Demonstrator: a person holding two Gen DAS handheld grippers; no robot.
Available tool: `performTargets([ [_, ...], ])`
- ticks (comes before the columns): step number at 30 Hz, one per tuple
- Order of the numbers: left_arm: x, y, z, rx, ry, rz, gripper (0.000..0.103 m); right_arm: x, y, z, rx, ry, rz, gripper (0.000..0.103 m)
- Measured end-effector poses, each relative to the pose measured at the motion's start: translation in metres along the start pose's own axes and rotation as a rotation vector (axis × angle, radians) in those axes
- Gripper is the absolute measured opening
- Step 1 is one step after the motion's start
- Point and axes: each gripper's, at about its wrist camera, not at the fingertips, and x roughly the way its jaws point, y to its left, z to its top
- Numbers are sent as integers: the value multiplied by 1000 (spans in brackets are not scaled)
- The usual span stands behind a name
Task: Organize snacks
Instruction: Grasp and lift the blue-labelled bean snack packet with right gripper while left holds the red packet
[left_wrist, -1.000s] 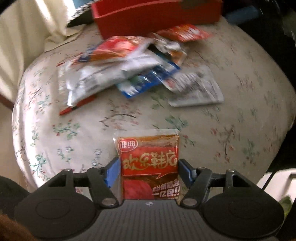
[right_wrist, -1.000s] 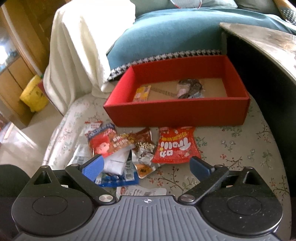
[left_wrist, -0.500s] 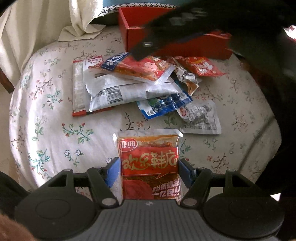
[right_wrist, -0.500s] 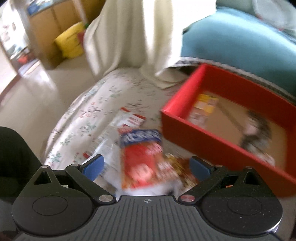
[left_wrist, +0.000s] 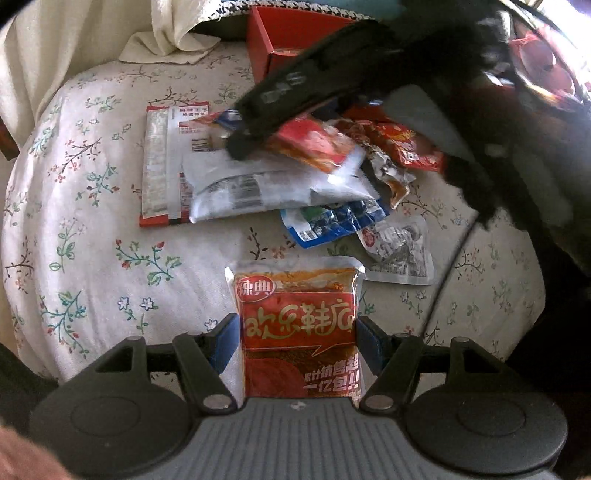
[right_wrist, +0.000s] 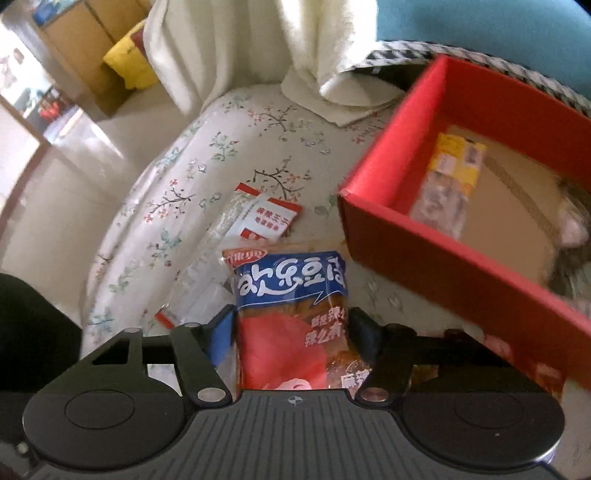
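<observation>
My left gripper (left_wrist: 295, 328) is shut on a red snack packet (left_wrist: 297, 295) and holds it above the floral cover. Beyond it lies a pile of snack packets (left_wrist: 266, 184). In the left wrist view my right gripper (left_wrist: 295, 85) reaches down onto that pile. The right gripper (right_wrist: 291, 325) has its jaws closing on a blue-topped red packet (right_wrist: 291, 284), with both pads against the packet's sides. The red box (right_wrist: 443, 269) stands just right of it and holds a yellow packet (right_wrist: 458, 158) and a dark one.
A floral-covered round seat (left_wrist: 92, 221) carries everything. White cloth (right_wrist: 229, 48) hangs at the back, with a teal cushion (right_wrist: 480, 22) behind the box. The seat drops to the floor (right_wrist: 44, 192) on the left. A silver packet (left_wrist: 399, 254) lies apart from the pile.
The right gripper swung left and down over the pile, and its jaws came in around the blue-topped packet. The left gripper kept the red packet and shifted a little.
</observation>
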Motion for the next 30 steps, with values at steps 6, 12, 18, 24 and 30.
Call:
performTargets([
  [6,1,-3,-1,18,-1,8,60,-41,-9,-38,44,-54,-8,67],
  [12,1,-6,2,20,-5,10,60,-71,-26,-75,155,-137,-5,66],
  [18,-9,-9,16,30,-64,21,60,-89,-30,-82,188,-237,13,66],
  [24,-22,-1,28,18,-119,53,60,-89,-29,-86,186,-234,19,66],
  [30,-19,3,28,12,-110,69,60,-68,-16,-92,128,-149,1,62],
])
